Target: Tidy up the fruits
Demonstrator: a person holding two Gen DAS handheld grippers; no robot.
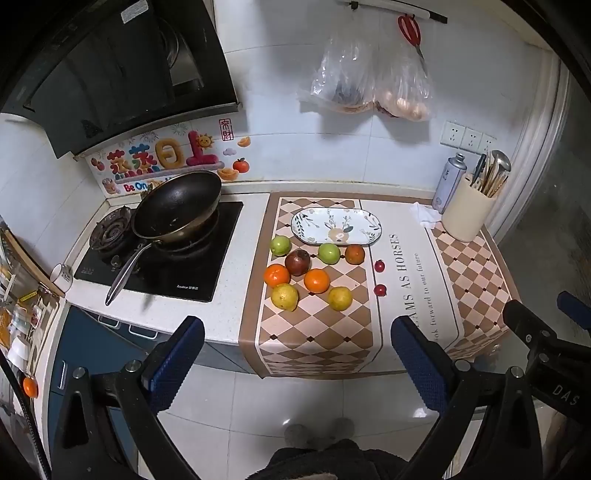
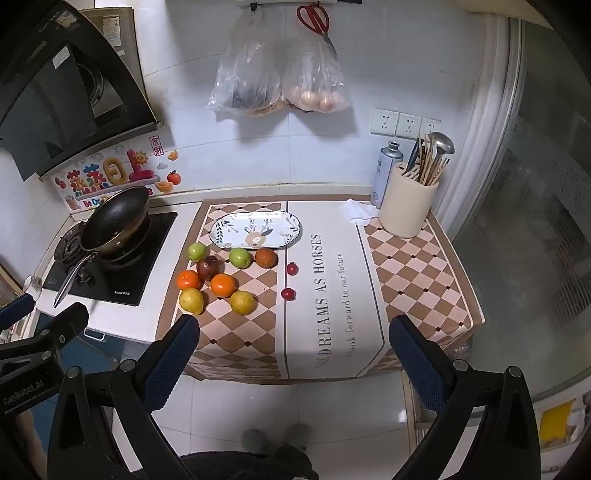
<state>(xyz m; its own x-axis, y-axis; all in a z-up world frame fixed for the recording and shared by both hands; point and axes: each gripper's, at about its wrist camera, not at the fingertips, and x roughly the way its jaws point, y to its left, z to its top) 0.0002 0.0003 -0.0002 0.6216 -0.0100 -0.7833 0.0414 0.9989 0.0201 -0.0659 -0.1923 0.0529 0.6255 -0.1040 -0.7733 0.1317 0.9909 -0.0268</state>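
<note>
10 fruits are counted on the checked mat (image 1: 317, 332), all in front of or beside the oval plate (image 1: 336, 226), which is taken as the landmark and holds no fruit. 2 green apples are seen just in front of it, one (image 1: 280, 245) at its left end and one (image 1: 328, 253) below its middle. 1 dark orange fruit (image 1: 355, 254) lies beside the second apple. 1 dark red apple (image 1: 297, 261) sits further forward, flanked by 2 oranges (image 1: 276, 275) (image 1: 316, 280). 2 yellow citrus fruits (image 1: 284, 296) (image 1: 340, 298) are placed furthest from the plate. 2 small red fruits (image 1: 379, 265) (image 1: 379, 290) lie apart, to the plate's front right.

On the mat, "DREAMS AS HORSES" (image 2: 321, 299) and "look forward to our future" can be read. "Be On" is legible on the wall sticker (image 1: 166, 162) to the plate's left.

The left gripper (image 1: 297, 354) and the right gripper (image 2: 293, 350) are held off the counter's front edge, well short of the plate; the jaws of both are spread wide, with nothing between them.

1 pan (image 1: 177, 206), 1 utensil holder (image 1: 467, 214), 1 can (image 1: 448, 182), 2 hanging bags (image 1: 365, 81) and 1 pair of red scissors (image 1: 410, 31) are also seen.
</note>
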